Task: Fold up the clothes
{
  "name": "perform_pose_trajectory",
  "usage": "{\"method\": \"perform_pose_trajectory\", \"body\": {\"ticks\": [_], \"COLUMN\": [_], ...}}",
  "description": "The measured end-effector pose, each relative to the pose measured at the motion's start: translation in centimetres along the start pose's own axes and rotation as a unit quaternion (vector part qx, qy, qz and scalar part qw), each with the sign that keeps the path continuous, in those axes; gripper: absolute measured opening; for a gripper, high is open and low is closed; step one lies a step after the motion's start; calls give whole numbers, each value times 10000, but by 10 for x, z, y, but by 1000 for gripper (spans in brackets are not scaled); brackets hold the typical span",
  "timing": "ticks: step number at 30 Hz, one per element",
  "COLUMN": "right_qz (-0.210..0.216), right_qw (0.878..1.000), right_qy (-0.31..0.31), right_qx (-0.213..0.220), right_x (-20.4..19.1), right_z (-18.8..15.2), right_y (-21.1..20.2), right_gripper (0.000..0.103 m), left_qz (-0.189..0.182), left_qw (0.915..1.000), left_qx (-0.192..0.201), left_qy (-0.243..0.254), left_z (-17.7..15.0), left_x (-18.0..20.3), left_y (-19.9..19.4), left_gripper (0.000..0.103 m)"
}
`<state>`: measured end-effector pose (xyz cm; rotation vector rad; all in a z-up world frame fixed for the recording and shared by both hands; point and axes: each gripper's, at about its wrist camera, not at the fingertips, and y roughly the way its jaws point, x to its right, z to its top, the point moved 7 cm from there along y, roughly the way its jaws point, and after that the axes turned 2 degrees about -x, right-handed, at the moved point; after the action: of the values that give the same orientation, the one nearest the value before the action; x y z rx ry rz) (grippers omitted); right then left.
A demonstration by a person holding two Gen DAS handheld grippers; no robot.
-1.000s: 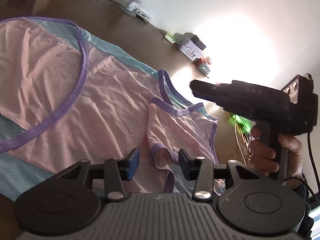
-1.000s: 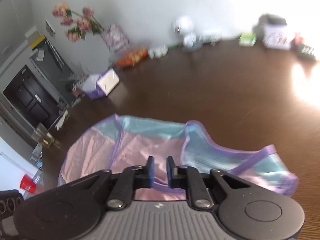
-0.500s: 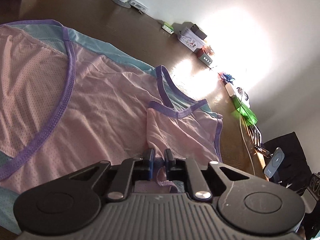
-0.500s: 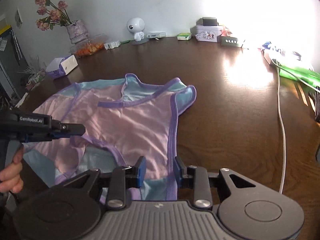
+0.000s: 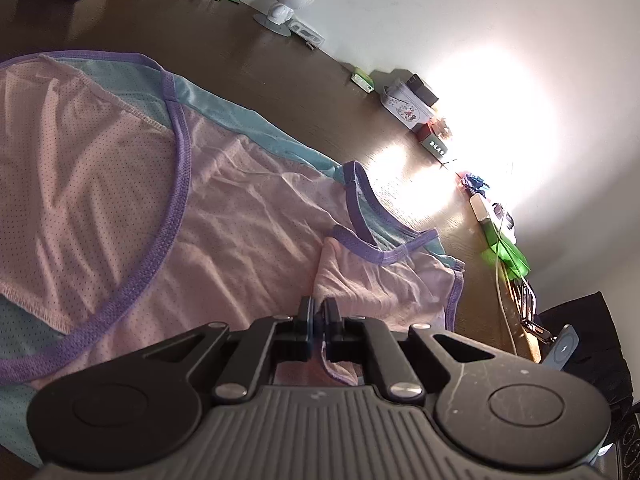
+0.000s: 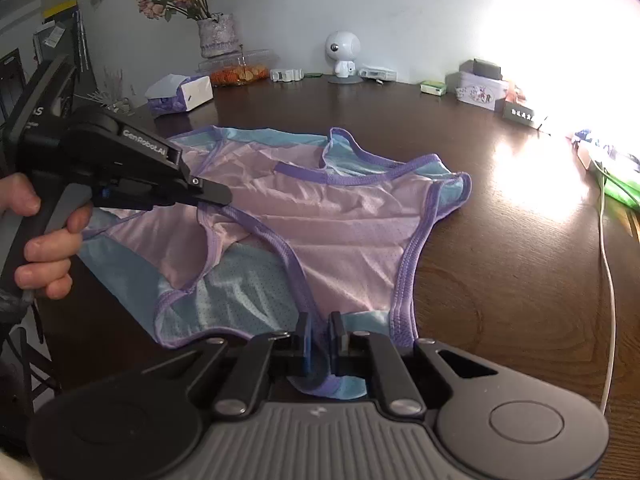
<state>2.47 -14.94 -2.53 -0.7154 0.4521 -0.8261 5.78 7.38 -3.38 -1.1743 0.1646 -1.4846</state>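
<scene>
The dark table (image 6: 500, 288) carries 1 garment, a pink, blue and purple-trimmed mesh top (image 6: 328, 232), spread mostly flat and not yet folded. Each gripper is pinched on it: the left gripper (image 5: 319, 312) on a pink fold near an armhole, the right gripper (image 6: 320, 332) on the near purple-trimmed edge. Folding looks barely begun.

light: strong daylight from the far right, blown out to white on the pale wall (image 5: 500, 92) | glare: bright patch on the dark brown wooden table (image 6: 520, 168) | shadows: soft, falling leftward | focus: sharp, no motion blur | distortion: heavy fisheye bending, dark vignette at the corners
</scene>
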Motion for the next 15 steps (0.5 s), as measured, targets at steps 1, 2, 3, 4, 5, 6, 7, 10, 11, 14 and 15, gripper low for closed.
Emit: {"method": "perform_pose_trajectory", "body": {"ticks": [1,2,3,4,5,6,7,10,11,14,15], "right_qz": [34,68,93,111,130,168,213,207,191,146,116], "right_qw": [10000,10000,9999,9998,9998,9997,9994,9987,9985,9984,9992], "right_qy": [-26,-51,-82,-104,-126,-152,-212,-274,-227,-62,-34], "right_qx": [14,30,65,93,118,114,149,386,456,540,387], "right_x": [-2,-5,-6,-7,-8,-9,-11,-11,-9,0,2], "right_z": [-1,-2,-3,-3,-3,-5,-6,-8,-9,-12,-16], "right_y": [-2,-3,-6,-8,-10,-13,-16,-27,-31,-33,-29], "right_gripper": [6,6,6,7,11,11,11,15,15,15,15], "left_qz": [11,16,20,24,30,42,54,73,80,103,110], "left_qw": [10000,10000,10000,10000,10000,10000,10000,10000,10000,9999,9999], "left_qx": [16,4,-5,-5,-3,5,5,-4,-5,-11,-14], "left_qy": [-11,-23,-31,-26,-22,-18,-15,29,50,118,131], "left_z": [0,0,0,0,1,1,1,0,0,0,0], "left_x": [-1,-2,-3,-3,-4,-4,-5,-4,-4,-3,-3], "left_y": [0,0,1,1,1,1,1,1,1,2,2], "left_gripper": [5,5,5,5,5,6,6,6,6,6,6]}}
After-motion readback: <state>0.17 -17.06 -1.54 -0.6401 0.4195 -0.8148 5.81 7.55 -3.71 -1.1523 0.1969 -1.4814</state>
